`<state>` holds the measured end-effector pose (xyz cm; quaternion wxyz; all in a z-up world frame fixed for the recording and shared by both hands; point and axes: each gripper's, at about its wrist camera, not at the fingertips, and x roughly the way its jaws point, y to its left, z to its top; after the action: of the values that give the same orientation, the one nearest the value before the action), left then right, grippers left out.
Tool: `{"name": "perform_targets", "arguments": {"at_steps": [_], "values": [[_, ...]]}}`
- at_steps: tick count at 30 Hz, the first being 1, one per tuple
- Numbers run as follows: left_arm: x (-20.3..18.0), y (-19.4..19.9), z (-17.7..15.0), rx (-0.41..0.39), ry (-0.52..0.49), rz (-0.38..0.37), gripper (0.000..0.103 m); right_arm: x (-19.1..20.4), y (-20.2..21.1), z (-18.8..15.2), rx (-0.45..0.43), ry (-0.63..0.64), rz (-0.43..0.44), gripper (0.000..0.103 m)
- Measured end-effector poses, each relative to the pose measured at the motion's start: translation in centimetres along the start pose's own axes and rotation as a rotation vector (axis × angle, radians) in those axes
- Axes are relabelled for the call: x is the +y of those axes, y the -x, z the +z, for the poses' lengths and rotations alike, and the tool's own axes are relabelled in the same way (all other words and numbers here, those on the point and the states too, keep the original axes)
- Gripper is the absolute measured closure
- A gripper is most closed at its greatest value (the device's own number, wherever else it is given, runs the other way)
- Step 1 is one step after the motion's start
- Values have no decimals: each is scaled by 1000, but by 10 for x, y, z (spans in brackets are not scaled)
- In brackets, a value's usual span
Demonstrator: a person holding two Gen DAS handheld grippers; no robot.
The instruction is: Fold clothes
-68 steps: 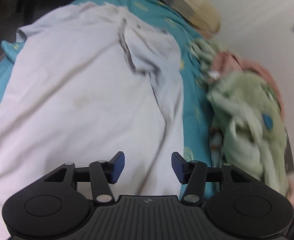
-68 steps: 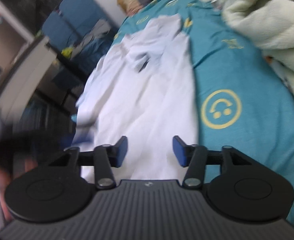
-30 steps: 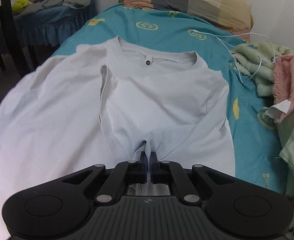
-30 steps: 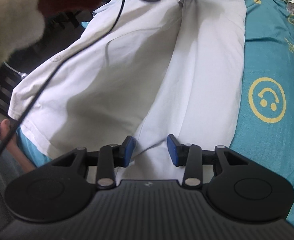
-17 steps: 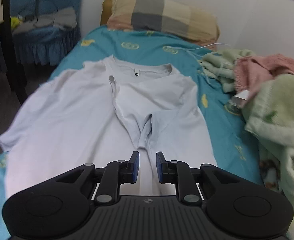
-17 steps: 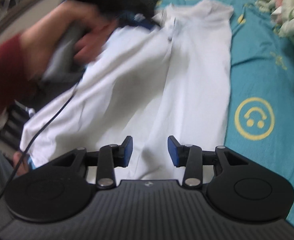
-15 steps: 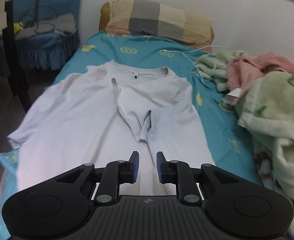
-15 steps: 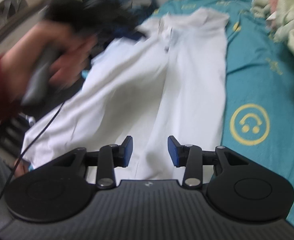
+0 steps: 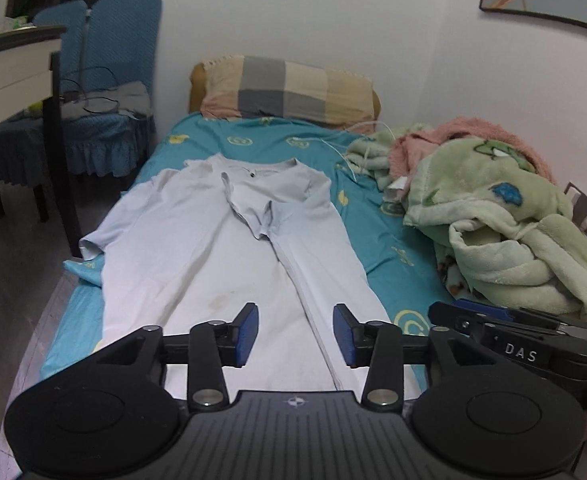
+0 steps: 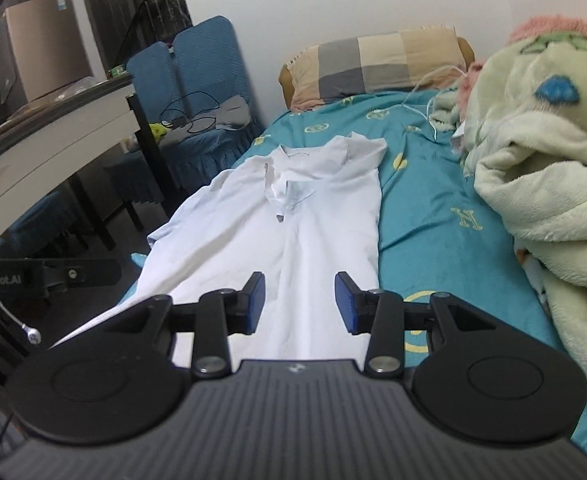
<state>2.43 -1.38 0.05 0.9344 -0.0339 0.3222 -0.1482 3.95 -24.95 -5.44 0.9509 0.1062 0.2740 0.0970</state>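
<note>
A white T-shirt (image 9: 213,256) lies flat on the teal bed, collar toward the pillow. Its right side and sleeve are folded in over the chest, and the left sleeve hangs over the bed's left edge. It also shows in the right wrist view (image 10: 293,232). My left gripper (image 9: 295,334) is open and empty, held above the shirt's hem end. My right gripper (image 10: 298,306) is open and empty, also above the hem end. The right gripper's body shows at the right of the left wrist view (image 9: 521,344).
A checked pillow (image 9: 285,88) lies at the head of the bed. A heap of green and pink blankets (image 9: 493,208) fills the bed's right side, with a white cable (image 9: 349,140) beside it. A blue chair (image 9: 93,112) and a desk (image 10: 49,148) stand left of the bed.
My left gripper let go of the folded-in sleeve, opened wide and pulled back to the foot of the bed. My right gripper stayed open and tilted up to look along the bed.
</note>
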Motion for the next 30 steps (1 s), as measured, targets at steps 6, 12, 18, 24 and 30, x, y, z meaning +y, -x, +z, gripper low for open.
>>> {"name": "perform_targets", "arguments": {"at_steps": [6,12,18,24,30], "values": [[5,21,-17,-46,16,33,20,6,16,-2,-60,2,-23,56],[18,20,-17,-44,82,-4,1,10,10,-4,-26,5,-24,24],[49,0,5,-2,173,11,0,12,12,-6,-28,-1,-15,24],[121,-58,40,57,376,115,1,-2,7,-7,-4,-71,-17,24],[225,-144,55,134,713,176,3,-29,-9,-8,51,-262,47,24]]}}
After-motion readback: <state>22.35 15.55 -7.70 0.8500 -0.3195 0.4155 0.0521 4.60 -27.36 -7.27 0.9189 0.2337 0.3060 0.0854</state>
